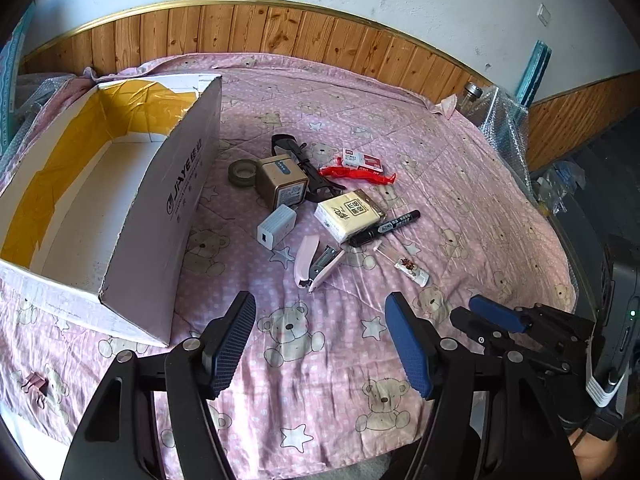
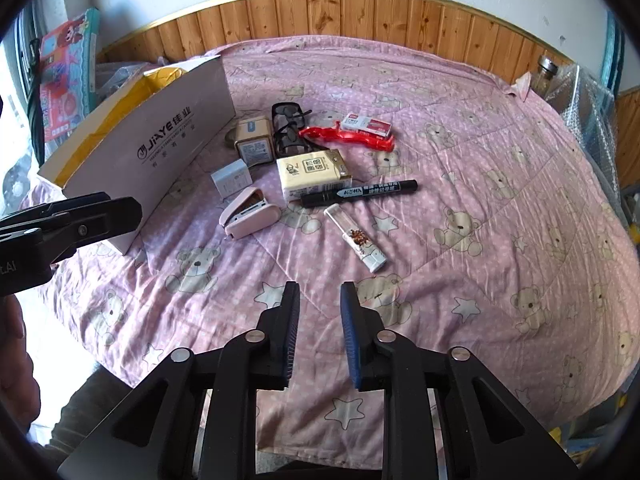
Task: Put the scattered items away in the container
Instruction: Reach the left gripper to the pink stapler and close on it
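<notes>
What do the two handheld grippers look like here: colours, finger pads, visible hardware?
Both are black plastic linkage frames with silver round pivot pins. The left gripper and the right gripper each carry long, flat blue finger pads with a fine mesh texture. No cables or sleeves are clearly visible.

A pink bear-print bed (image 1: 340,360) carries an open box (image 1: 160,216), stapler (image 1: 318,260), marker (image 1: 384,229) and tissues (image 1: 348,214).

One cardboard box (image 1: 160,216), one roll of tape (image 1: 242,173), one gold cube (image 1: 282,186), one white charger (image 1: 277,227), one pair of glasses (image 2: 289,125), one pink stapler (image 1: 316,261), one tissue pack (image 1: 347,213), one black marker (image 1: 385,228), one staple box (image 1: 363,159), one red tool (image 1: 356,173), one clear tube (image 2: 356,238), one binder clip (image 1: 35,384), all counted on the bed.
</notes>
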